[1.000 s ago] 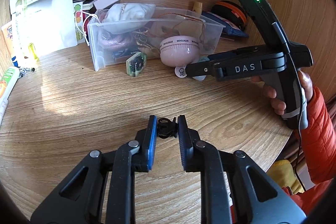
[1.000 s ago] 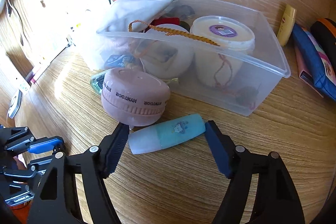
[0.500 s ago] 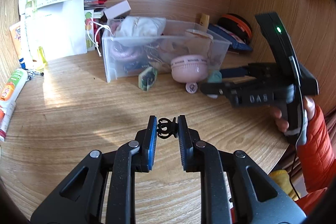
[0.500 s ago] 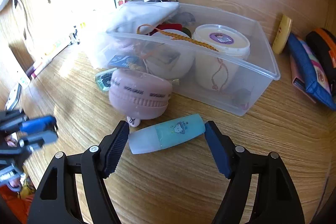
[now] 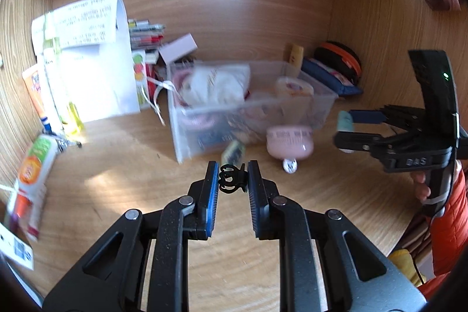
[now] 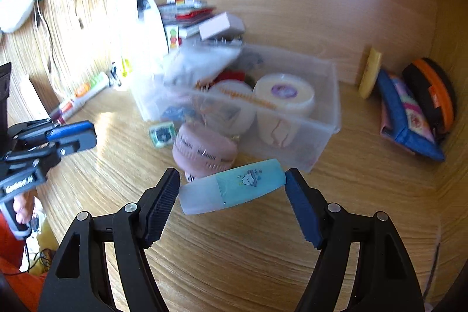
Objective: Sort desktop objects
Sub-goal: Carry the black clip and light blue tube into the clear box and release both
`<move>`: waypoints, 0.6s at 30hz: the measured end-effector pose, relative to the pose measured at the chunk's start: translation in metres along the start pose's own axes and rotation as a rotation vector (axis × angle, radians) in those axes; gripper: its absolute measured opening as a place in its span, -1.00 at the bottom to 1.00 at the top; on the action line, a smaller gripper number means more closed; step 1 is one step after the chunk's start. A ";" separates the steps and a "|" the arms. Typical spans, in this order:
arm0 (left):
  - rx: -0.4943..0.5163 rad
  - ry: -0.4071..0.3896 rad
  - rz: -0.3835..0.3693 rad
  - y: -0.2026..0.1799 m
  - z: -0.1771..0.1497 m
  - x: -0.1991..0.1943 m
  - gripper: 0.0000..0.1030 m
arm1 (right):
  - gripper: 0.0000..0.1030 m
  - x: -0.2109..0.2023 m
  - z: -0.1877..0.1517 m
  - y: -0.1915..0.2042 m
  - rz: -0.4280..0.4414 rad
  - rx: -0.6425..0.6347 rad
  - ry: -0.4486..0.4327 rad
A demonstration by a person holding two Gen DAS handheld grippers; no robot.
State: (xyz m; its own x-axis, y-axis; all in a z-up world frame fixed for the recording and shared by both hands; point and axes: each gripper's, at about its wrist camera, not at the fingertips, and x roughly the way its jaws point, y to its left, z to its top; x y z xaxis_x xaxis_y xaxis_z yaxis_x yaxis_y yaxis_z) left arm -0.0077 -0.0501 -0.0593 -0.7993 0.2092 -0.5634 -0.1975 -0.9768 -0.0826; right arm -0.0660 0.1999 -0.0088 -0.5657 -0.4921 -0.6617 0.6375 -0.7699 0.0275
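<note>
My left gripper (image 5: 233, 180) is shut on a small black hair claw clip (image 5: 232, 182), held above the wooden desk (image 5: 122, 165). My right gripper (image 6: 232, 189) is shut on a light-blue tube with a cloud print (image 6: 232, 186), gripped end to end and lifted off the desk. A clear plastic bin (image 6: 292, 113) holding a white pouch, round tubs and cords stands behind both. A pink round case (image 6: 203, 152) and a small green square item (image 6: 161, 133) lie in front of the bin. The right gripper also shows at the right of the left wrist view (image 5: 348, 130).
Papers and a white bag (image 5: 87, 60) stand at the back left, with tubes (image 5: 32, 168) along the left edge. A blue pouch (image 6: 406, 119), an orange-black case (image 6: 433, 95) and a yellow tube (image 6: 370, 72) rest in the right corner. Coloured notes hang on the back wall.
Both grippers have risen and pulled back from the bin, each carrying its object. The bin and pink case now look smaller and lower in both views.
</note>
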 end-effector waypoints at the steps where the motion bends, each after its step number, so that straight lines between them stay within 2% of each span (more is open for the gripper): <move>1: -0.003 -0.006 0.002 0.002 0.004 0.000 -0.64 | 0.38 -0.003 0.003 -0.002 0.001 0.004 -0.013; 8: -0.007 -0.029 0.022 0.014 0.030 0.012 -0.64 | 0.38 -0.012 0.021 -0.012 -0.007 0.017 -0.057; 18: 0.004 -0.042 0.024 0.022 0.053 0.035 -0.64 | 0.38 -0.001 0.044 -0.016 -0.006 0.012 -0.072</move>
State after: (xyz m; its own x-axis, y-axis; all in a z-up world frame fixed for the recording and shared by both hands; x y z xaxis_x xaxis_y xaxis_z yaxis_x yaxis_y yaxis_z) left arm -0.0705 -0.0614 -0.0374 -0.8267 0.1872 -0.5306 -0.1799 -0.9815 -0.0660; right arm -0.0993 0.1947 0.0245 -0.6059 -0.5151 -0.6063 0.6279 -0.7776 0.0332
